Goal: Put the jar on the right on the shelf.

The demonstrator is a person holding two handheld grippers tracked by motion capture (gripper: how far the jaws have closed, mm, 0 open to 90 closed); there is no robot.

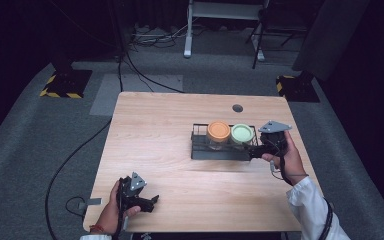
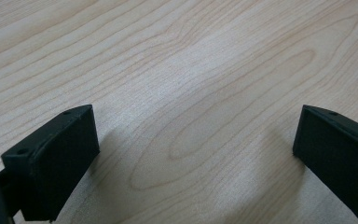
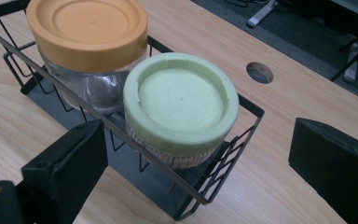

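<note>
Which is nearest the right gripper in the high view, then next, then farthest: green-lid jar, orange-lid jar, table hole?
From the right gripper:
1. Green-lid jar, at the rack's right end.
2. Orange-lid jar, left of the green one.
3. Table hole, beyond the rack toward the far edge.

The table (image 1: 170, 150) is pale wood with wavy brown grain. A black wire rack (image 3: 205, 186) holds a clear jar with an orange lid (image 3: 87, 30) and a jar with a pale green lid (image 3: 181, 100), its side perhaps beige-patterned. Both grippers' jaws are matte black.
</note>
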